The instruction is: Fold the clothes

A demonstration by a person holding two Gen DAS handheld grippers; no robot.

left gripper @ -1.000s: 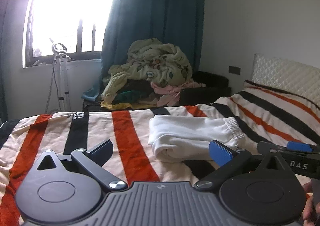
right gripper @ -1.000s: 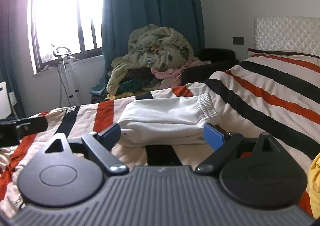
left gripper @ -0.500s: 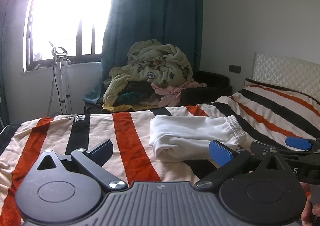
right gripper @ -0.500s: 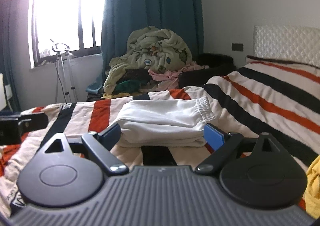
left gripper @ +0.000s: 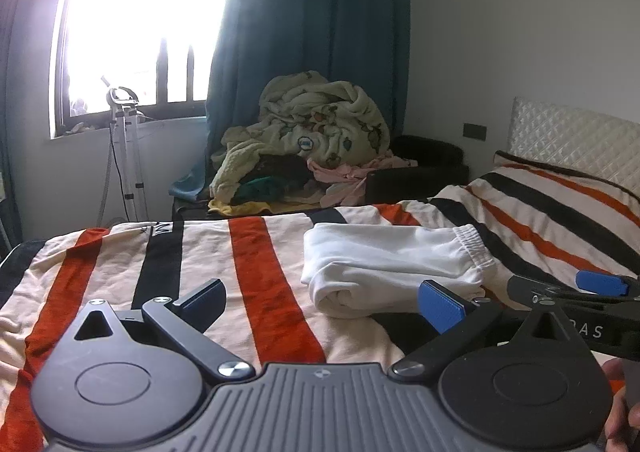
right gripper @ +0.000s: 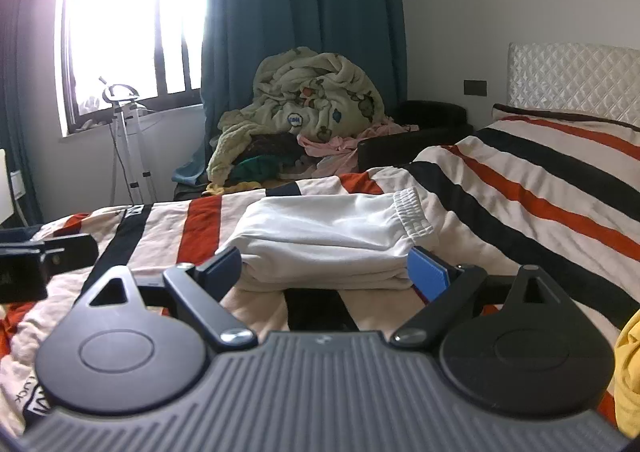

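White trousers — folded, mid-bed, long axis crosswise, waistband toward headboard. Right tool nearer, directly facing; left tool offset footward — both spread, empty.

A bright barred window (blown out white) beside teal curtains, pale walls, a quilted headboard.

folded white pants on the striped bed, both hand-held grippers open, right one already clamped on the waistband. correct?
Not clamped. The right wrist view shows the right hand-held gripper open and empty, short of the white pants. The rest holds: pants folded on the striped bed, and the left hand-held gripper open too.
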